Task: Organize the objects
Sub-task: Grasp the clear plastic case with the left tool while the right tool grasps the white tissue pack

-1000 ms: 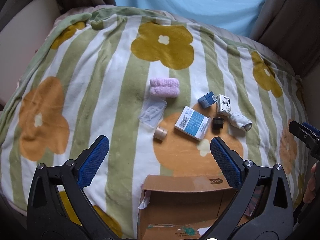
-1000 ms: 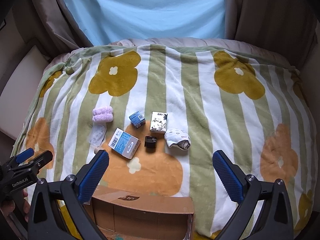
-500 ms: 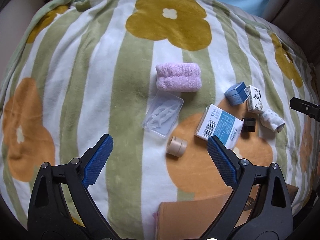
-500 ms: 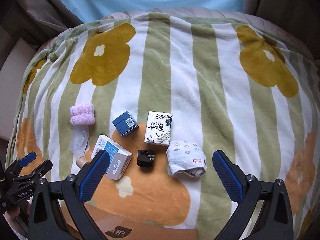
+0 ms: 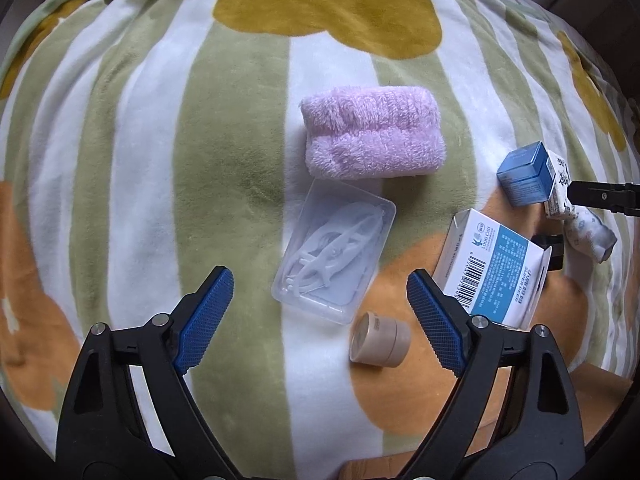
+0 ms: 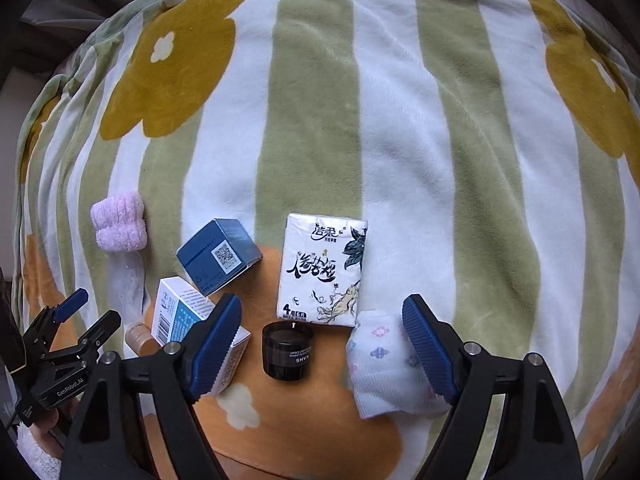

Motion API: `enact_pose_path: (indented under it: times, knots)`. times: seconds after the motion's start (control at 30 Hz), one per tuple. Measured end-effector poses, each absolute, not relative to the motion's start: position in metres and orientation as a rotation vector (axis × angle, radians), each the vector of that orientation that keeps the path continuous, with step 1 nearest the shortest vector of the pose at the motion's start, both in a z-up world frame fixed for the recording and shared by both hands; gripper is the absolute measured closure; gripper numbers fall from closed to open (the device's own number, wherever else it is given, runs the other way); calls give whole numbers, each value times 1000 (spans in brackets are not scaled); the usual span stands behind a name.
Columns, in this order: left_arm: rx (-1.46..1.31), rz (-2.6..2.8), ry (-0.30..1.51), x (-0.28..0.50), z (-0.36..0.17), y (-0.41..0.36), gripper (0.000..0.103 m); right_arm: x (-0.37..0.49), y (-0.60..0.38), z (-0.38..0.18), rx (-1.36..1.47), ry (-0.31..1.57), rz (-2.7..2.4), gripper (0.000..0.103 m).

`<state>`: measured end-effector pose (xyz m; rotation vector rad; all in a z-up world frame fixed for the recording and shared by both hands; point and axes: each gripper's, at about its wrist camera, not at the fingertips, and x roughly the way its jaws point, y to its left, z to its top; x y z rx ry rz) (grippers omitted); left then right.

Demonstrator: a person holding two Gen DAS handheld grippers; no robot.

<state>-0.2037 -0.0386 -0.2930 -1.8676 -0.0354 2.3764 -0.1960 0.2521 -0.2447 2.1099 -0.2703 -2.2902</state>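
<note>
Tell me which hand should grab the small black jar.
Right, likely. The right gripper hangs over the black jar, which sits between its closing fingers. The left gripper is over the clear plastic case, with the jar far to its side.

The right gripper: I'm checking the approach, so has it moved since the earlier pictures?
Yes. The right gripper has come down toward the blanket, its closing jaws now open around the black jar, nothing pinched.

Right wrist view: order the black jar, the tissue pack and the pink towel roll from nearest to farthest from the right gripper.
1. Black jar, between the closing gripper fingers, untouched.
2. Tissue pack, just beyond the jar.
3. Pink towel roll, far left.
</note>
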Motion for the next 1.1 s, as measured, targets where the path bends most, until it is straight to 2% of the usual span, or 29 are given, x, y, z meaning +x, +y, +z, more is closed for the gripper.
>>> enact_pose_path:
  times: [0.13, 0.2, 0.33, 0.57, 1.1]
  knots:
    - [-1880, 2355, -10, -213, -306, -33, 18, -203, 256, -257, 2137, -288, -2257, 32]
    - [-1896, 2335, -5, -218, -313, -31, 32, -207, 258, -262, 2149, -297, -2242, 37]
    - [-1905, 2305, 19, -224, -322, -24, 45, -211, 261, -267, 2163, -306, -2217, 44]
    - [-1904, 2293, 33, -230, -328, -18, 48, -212, 269, -271, 2193, -277, -2207, 58]
    - [-1829, 2361, -141, -216, -267, -20, 50, -202, 320, -203, 2073, -309, -2325, 59]
